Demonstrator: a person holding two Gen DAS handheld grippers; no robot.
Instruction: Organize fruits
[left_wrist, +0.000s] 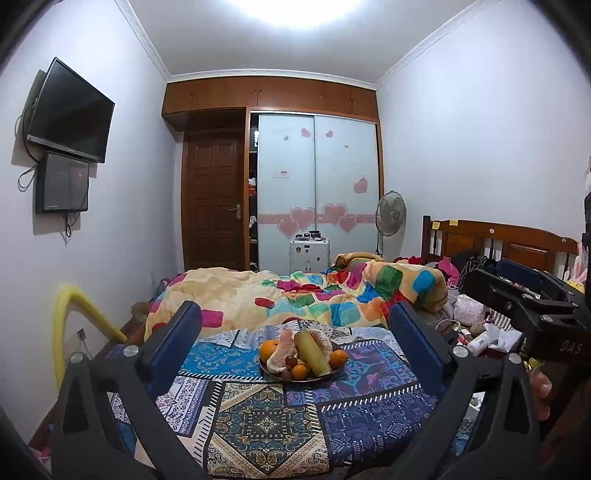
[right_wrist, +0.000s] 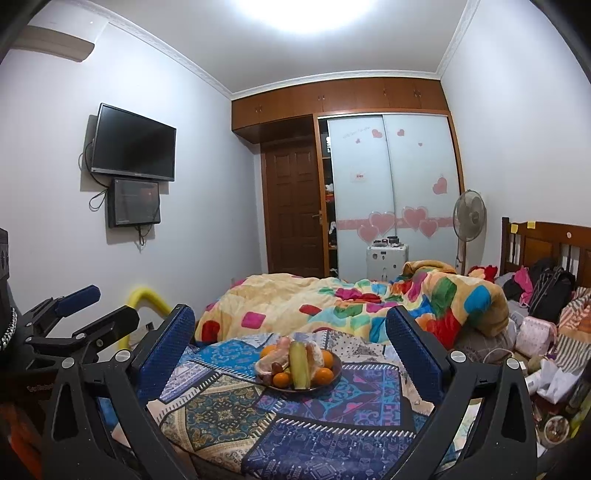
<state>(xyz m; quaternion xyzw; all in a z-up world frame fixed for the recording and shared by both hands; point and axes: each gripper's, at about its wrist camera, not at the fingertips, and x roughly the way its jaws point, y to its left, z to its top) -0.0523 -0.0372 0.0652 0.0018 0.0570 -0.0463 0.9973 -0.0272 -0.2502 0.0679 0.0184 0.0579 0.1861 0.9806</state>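
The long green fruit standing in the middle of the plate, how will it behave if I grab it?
The long green fruit leans on the other fruits, so lifting it may shift them. Its smooth skin could slip. The oranges beside it are round and may roll.

Place: a lived-in home bedroom.
Bed: a wooden headboard (left_wrist: 498, 243) is standing behind a rumpled colour-block duvet (left_wrist: 295, 295).
Storage: a sliding wardrobe (left_wrist: 317, 184) with heart stickers is filling the far wall.
Wall: a television (left_wrist: 70, 110) is hanging.
Extras: a standing fan (left_wrist: 390, 214) is waiting by the bed.
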